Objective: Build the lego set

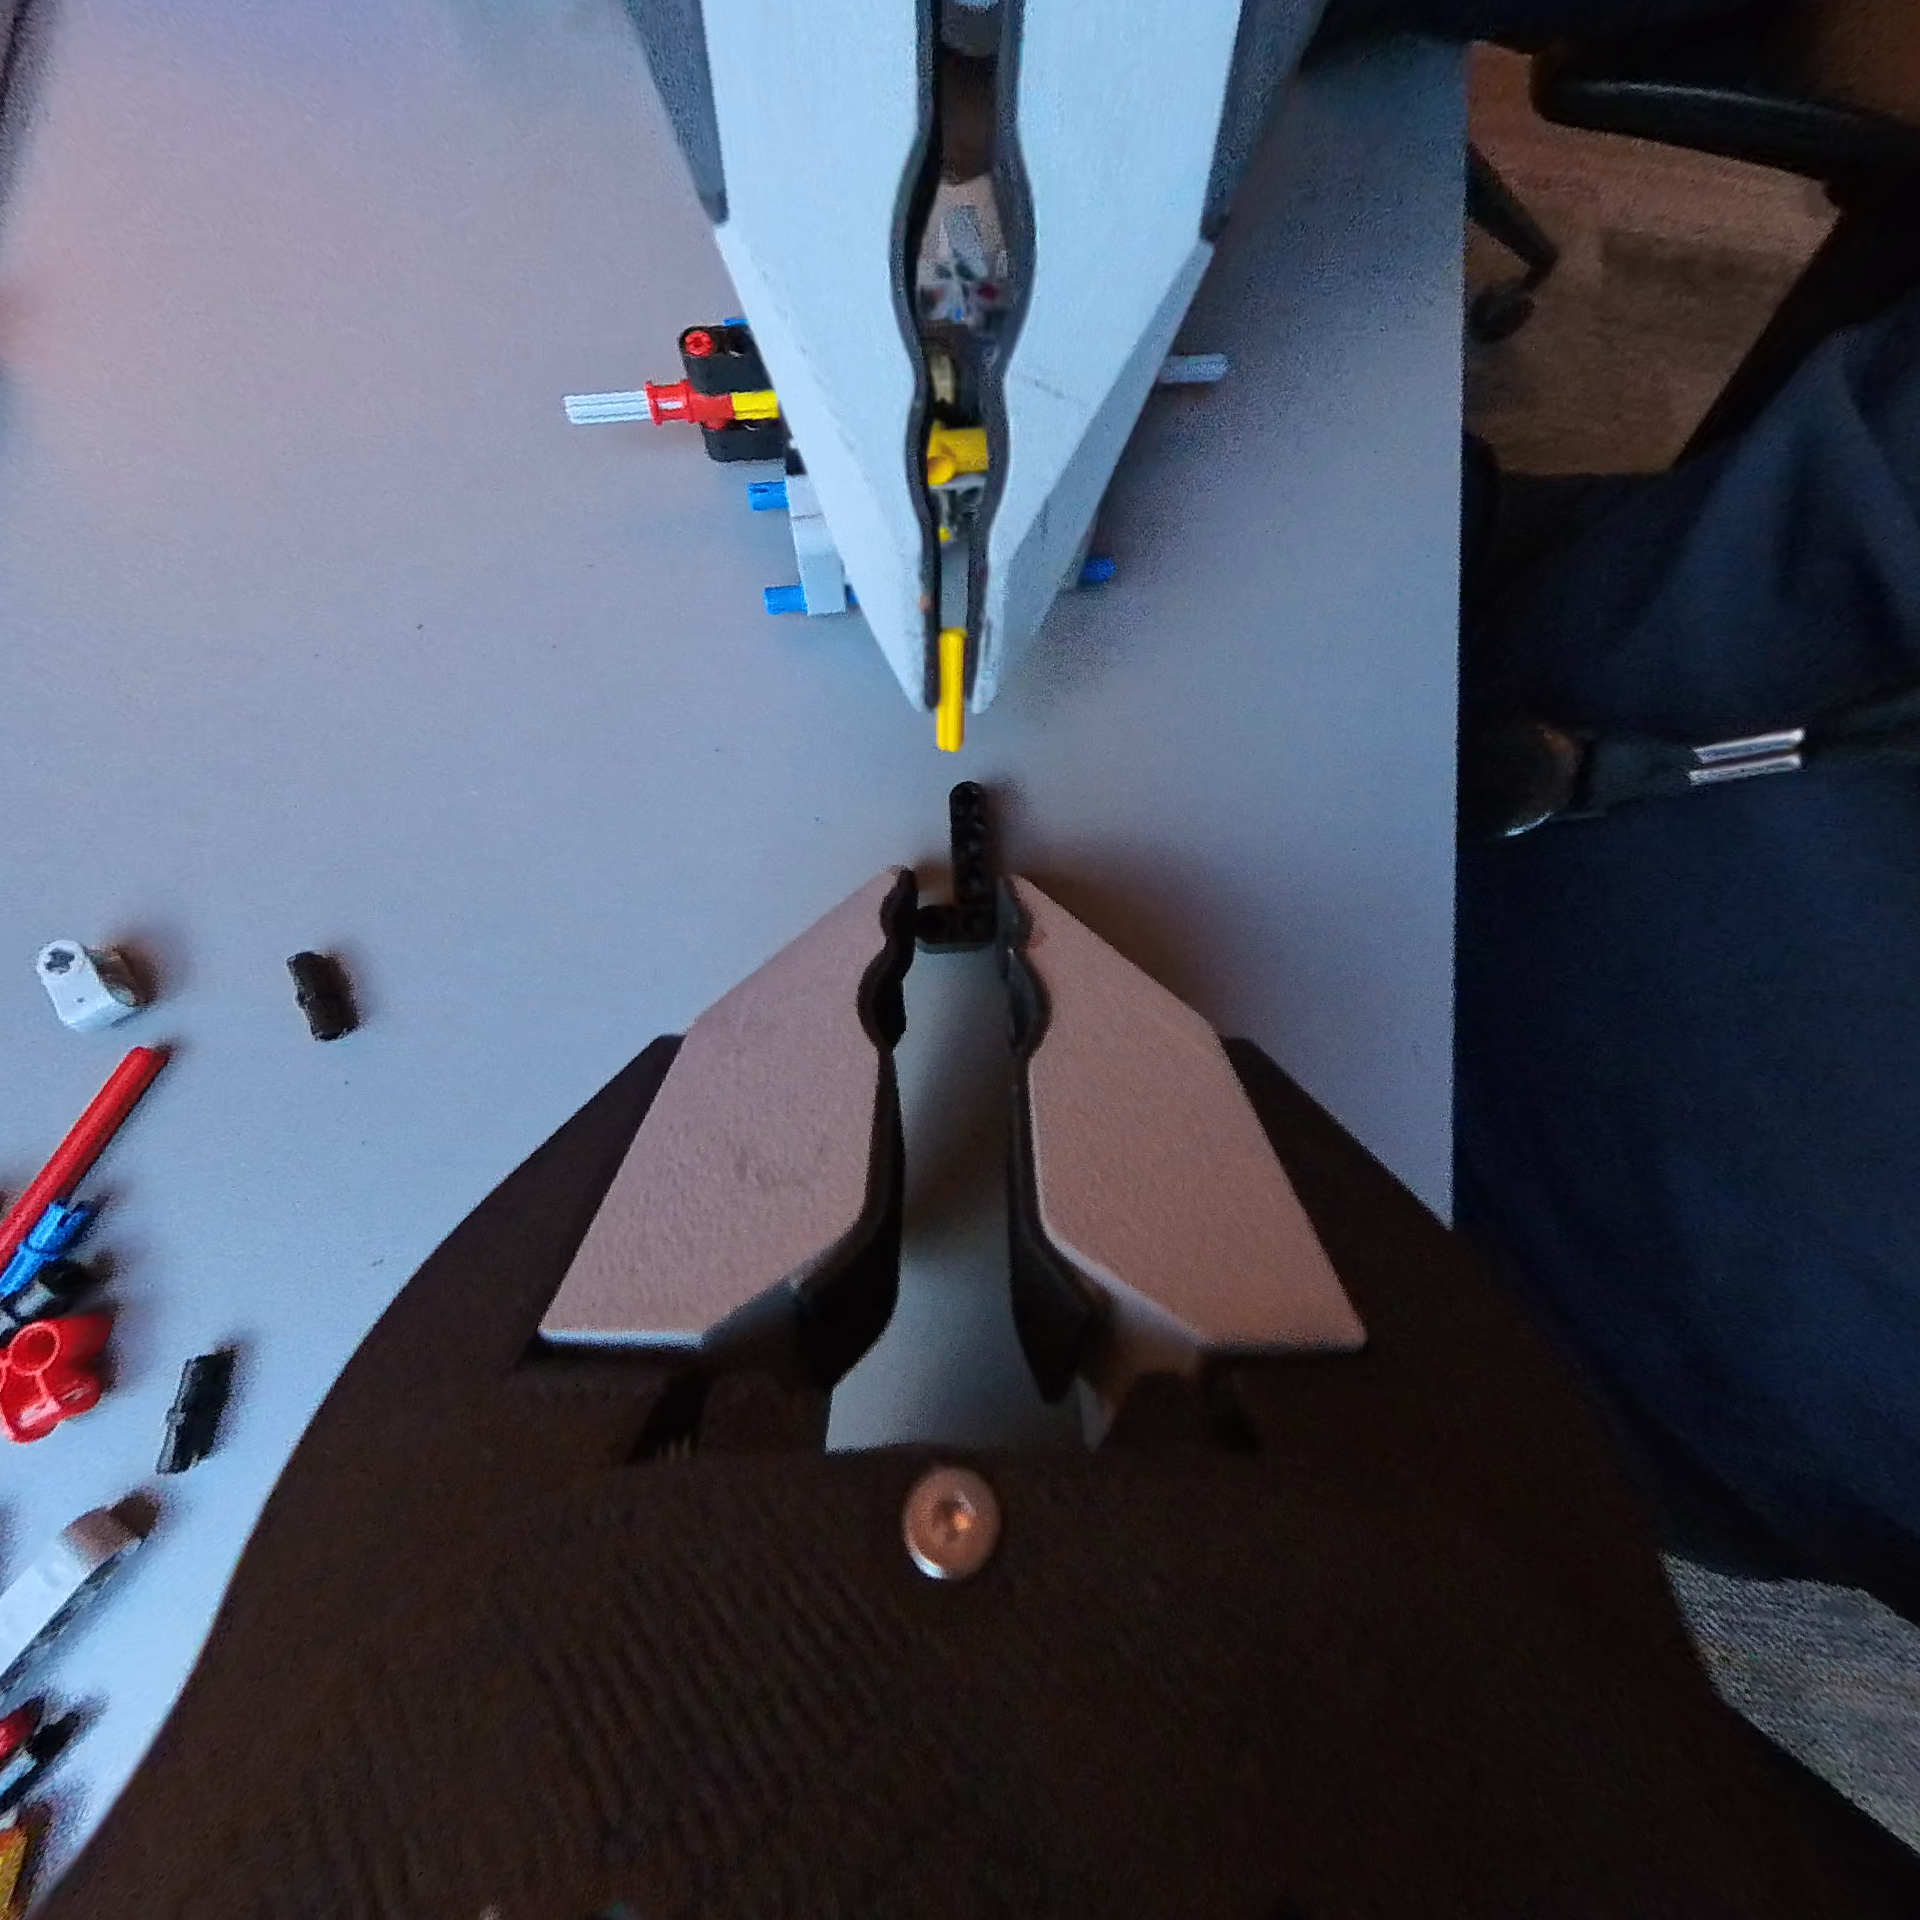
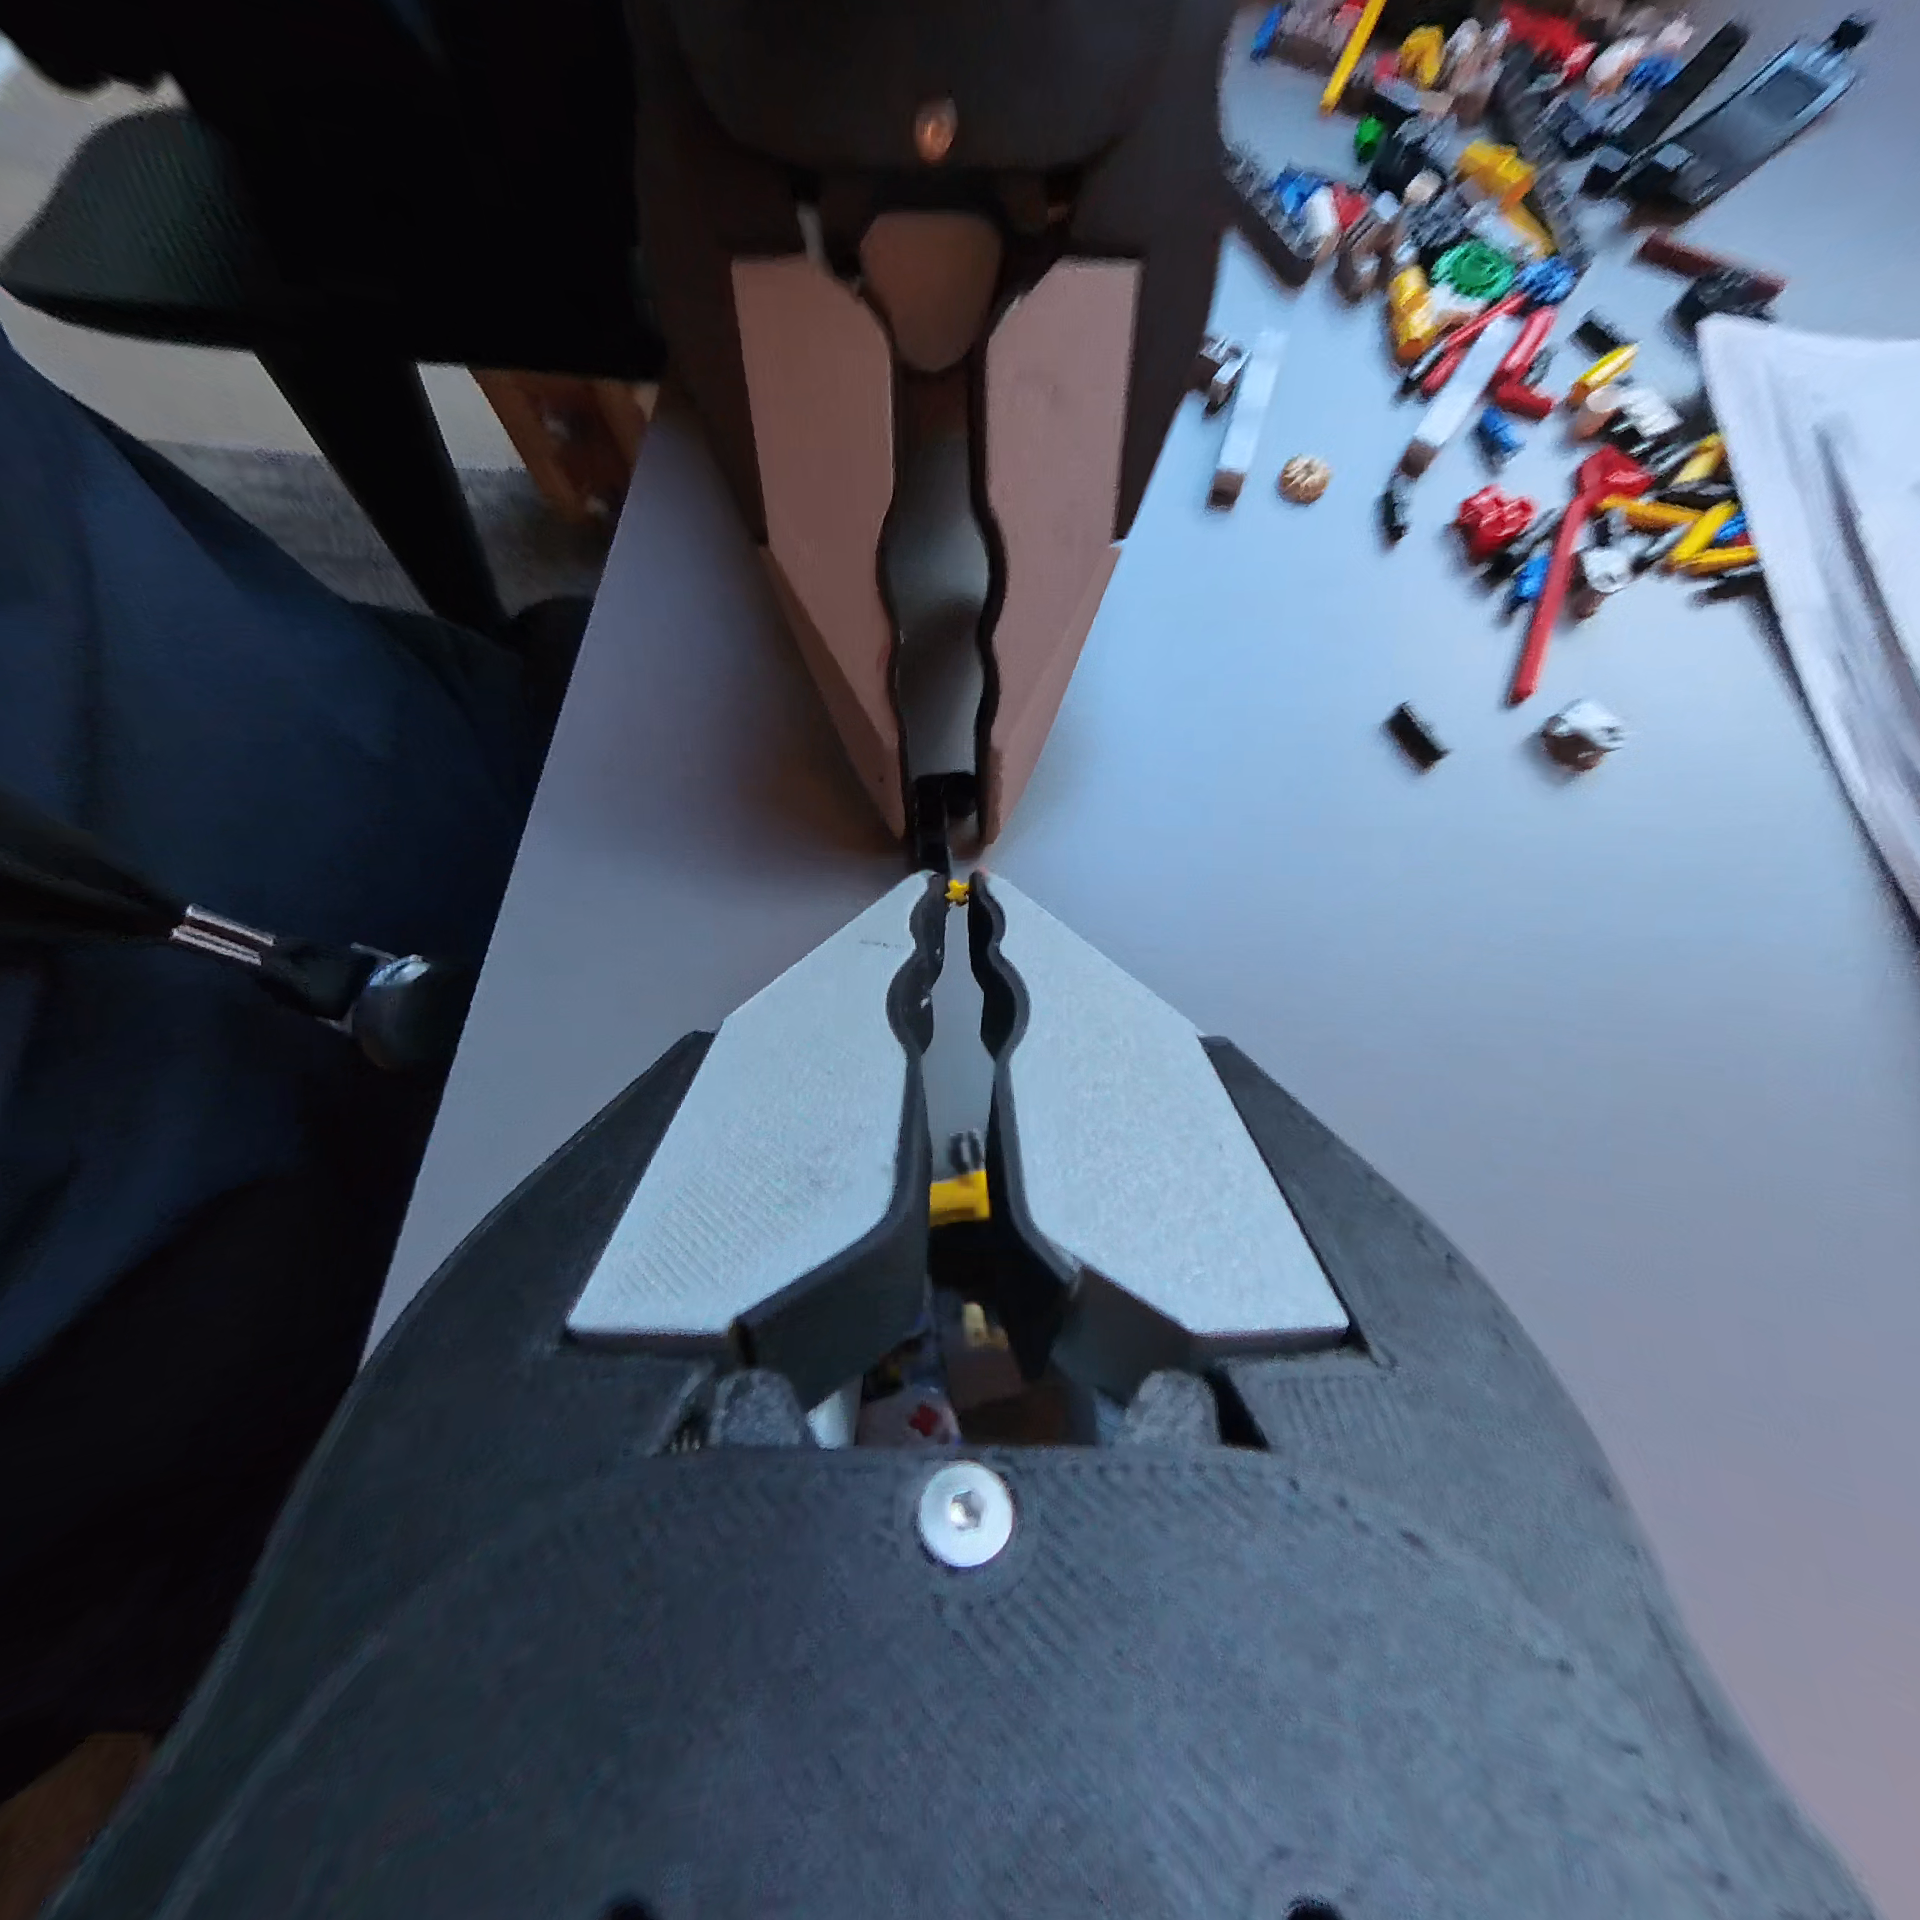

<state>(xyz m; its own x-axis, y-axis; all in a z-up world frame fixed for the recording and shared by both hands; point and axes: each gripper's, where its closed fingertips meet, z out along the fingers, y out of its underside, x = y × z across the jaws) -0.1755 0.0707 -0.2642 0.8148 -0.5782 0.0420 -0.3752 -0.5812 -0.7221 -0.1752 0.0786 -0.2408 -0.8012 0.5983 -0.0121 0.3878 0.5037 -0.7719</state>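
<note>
Brown-fingered left gripper (image 1: 958,904), nearest the lens, is narrowly parted and clamped on a black L-shaped perforated plastic beam (image 1: 968,852) pointing to 12 o'clock, just short of the yellow plastic cross-axle (image 1: 950,691) pinched in the nearly closed grey-fingered right gripper (image 2: 957,894); the pieces appear unjoined.

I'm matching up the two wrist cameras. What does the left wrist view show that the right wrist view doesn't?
Only the left view: a small assembly with red, yellow, black and blue parts beside the right claw, and the yellow axle's full side.

Only the right view: a big pile of mixed bricks and white cloth.

Both: the grey table, left claw gripping a black L-shaped beam, right claw pinching the axle, nearly tip to tip.
</note>
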